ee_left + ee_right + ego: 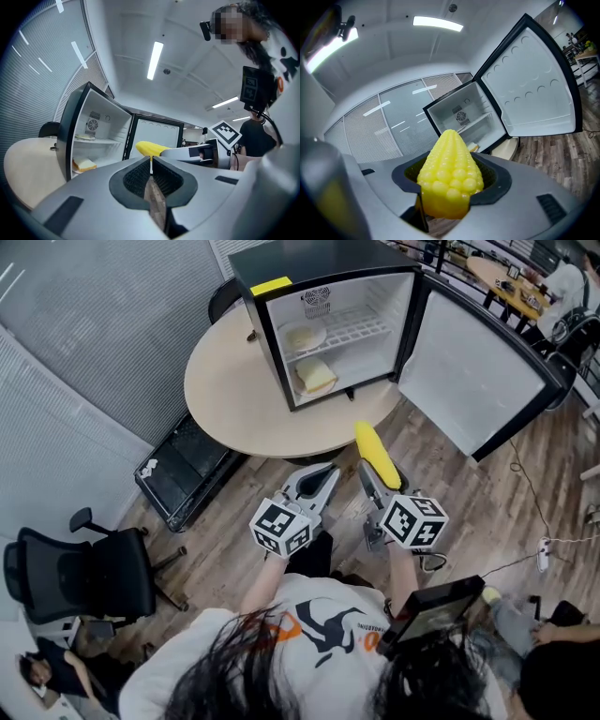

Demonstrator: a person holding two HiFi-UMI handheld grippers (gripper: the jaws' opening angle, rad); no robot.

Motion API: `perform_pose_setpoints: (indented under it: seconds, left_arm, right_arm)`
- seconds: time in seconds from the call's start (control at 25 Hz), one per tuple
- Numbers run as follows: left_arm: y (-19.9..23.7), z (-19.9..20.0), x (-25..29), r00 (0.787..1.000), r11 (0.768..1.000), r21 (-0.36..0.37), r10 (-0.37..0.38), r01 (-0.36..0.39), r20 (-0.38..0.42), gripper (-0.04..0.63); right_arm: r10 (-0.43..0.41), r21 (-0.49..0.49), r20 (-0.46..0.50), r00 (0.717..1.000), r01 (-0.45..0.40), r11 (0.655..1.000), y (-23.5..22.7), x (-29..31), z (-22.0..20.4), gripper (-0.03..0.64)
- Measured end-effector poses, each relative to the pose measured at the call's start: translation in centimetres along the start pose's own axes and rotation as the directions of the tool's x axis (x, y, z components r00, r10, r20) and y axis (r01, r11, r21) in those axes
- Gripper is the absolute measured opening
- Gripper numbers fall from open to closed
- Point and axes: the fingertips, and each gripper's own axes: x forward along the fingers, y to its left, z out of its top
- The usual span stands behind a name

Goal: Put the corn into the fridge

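Note:
A yellow corn cob (376, 454) sticks out of my right gripper (380, 474), whose jaws are shut on its thick end. It is held over the wood floor, just short of the round table's (225, 399) front edge. The right gripper view shows the corn (450, 180) filling the jaws, tip towards the fridge (461, 117). The small black fridge (253, 277) stands on the table with its door (473, 371) swung open to the right. My left gripper (328, 472) hangs beside the right one, shut and empty. In its own view, the left gripper's (151, 169) jaws meet.
Inside the fridge a plate (305, 337) sits on the upper shelf and a sandwich (316, 377) lies on the bottom. A black crate (183, 470) lies on the floor left of the table, a black office chair (84, 577) further left. A person crouches at lower right.

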Motion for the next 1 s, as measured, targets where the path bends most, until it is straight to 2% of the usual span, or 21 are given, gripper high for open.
perform_pose_setpoints:
  seconds: [0.64,0.8,1.0]
  left_arm:
    - [12.1,2.8,8.2,0.996,0.996,0.013,-0.085,0.086,-0.006,0.012]
    - [15.5,2.8,9.0,0.992,0.992,0.021,-0.125,0.126,-0.005,0.012]
    - [17.6,2.9,11.4,0.982,0.982,0.026,-0.187,0.188,-0.022,0.012]
  right_arm:
    - [-0.099,0.013,0.028,0.995,0.099,0.995,-3.6,12.0,6.1,0.253]
    - [-0.119,0.015,0.04,0.992,0.119,0.993,-3.6,15.6,6.1,0.253]
    - [-0.157,0.028,0.072,0.985,0.155,0.988,-4.6,18.3,7.4,0.253]
